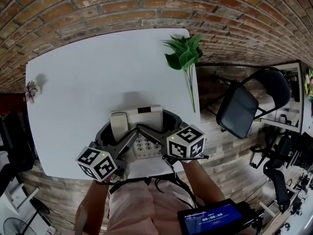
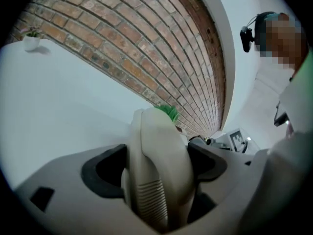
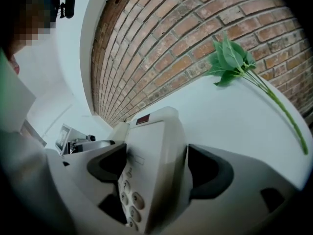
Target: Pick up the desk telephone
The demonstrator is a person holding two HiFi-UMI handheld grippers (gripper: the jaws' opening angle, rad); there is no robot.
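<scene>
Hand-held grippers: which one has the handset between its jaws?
The left hand-held gripper: its pads close on the ribbed beige handset. The right hand-held gripper instead clamps the telephone body, with keypad buttons showing between its jaws.

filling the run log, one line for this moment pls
left gripper: shut on handset | right gripper: shut on phone | lift: cannot tell
</scene>
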